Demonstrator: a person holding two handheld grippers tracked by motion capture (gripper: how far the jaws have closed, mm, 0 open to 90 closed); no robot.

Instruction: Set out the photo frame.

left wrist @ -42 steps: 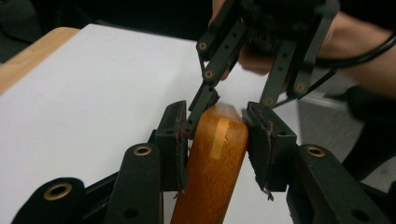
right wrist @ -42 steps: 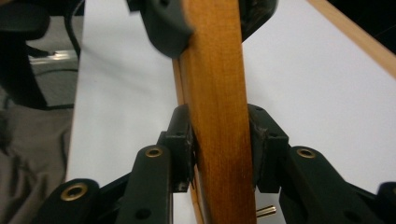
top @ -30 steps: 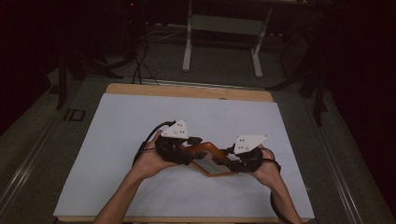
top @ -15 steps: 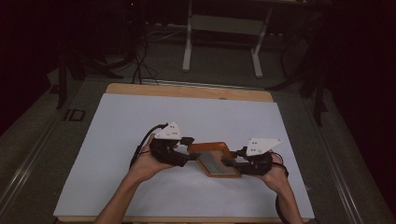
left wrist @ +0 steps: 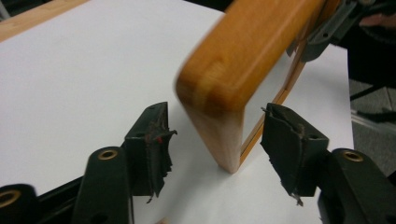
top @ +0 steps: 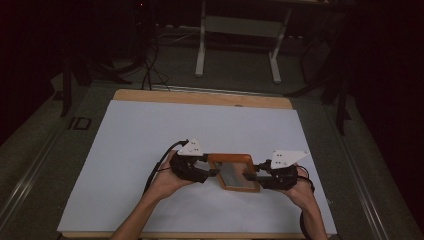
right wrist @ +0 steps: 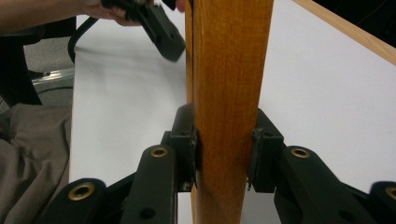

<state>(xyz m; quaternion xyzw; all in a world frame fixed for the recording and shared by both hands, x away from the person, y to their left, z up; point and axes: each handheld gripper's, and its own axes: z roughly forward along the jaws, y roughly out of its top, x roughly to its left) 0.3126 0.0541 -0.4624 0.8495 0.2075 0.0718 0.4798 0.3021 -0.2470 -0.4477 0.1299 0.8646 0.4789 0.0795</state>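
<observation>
Wooden frame, a rectangular orange-brown surround with a grey panel inside it, sits low on the white table sheet toward the person's edge, held between the two hands; whether it rests fully on the sheet I cannot tell. Nearest the person, the right gripper is clamped on the frame's right-hand rail: in the right gripper view both pads press the two faces of the wooden rail, which runs straight up between them. The left gripper is at the opposite end but is not holding: its jaws have just been closing a little after widening, and in the left gripper view the frame's rounded corner stands between the two pads with a clear gap on each side, one bottom corner touching the sheet. From above, the frame's long axis appears to run left to right, roughly along the line joining the two grippers, so each hand meets a short end. Judging from this, the coming move turns on the left jaws either closing onto that corner or backing away from it, leaving the right hand alone to carry the frame. Farther off lie the bare sheet, the wooden table edge and a metal stand on the dark floor. No brand, label or readable writing shows anywhere.
</observation>
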